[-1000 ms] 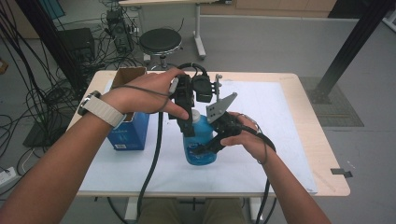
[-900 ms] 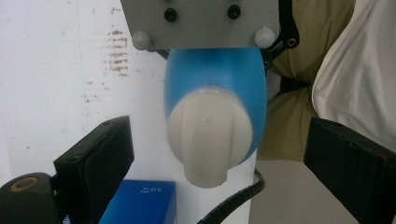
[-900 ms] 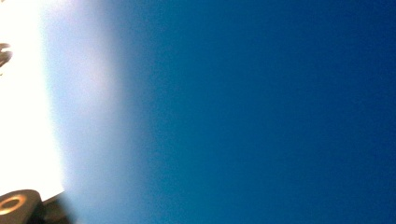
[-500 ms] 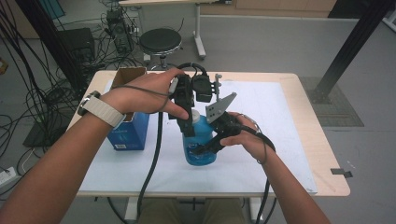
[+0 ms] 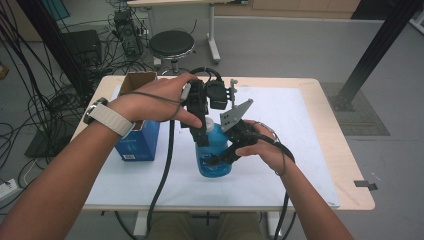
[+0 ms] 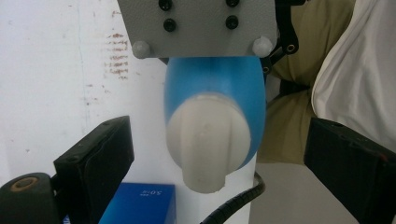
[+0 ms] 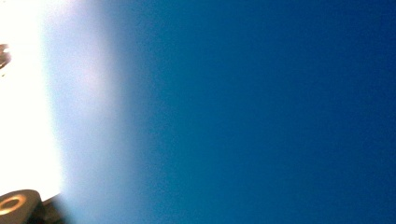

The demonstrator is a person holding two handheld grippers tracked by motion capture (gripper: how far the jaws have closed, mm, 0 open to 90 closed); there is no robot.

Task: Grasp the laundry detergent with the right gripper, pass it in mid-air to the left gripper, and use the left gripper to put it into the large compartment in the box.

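A blue bottle (image 5: 215, 164) with a white cap (image 5: 210, 123) stands upright on the white sheet at the table's middle. My left gripper (image 5: 203, 134) points down over it. In the left gripper view its jaws stand open on either side of the white cap (image 6: 208, 147), apart from it. From the right, my right gripper (image 5: 220, 156) is clamped on the bottle's body, its grey plate (image 5: 235, 114) tilted up beside the cap. The bottle's blue wall (image 7: 243, 112) is pressed close to the camera in the right gripper view.
A blue carton (image 5: 137, 142) stands just left of the bottle, and an open cardboard box (image 5: 136, 80) is behind it. The white sheet (image 5: 280, 115) covers most of the wooden table (image 5: 345, 165). A stool (image 5: 171, 44) and cables lie beyond the far edge.
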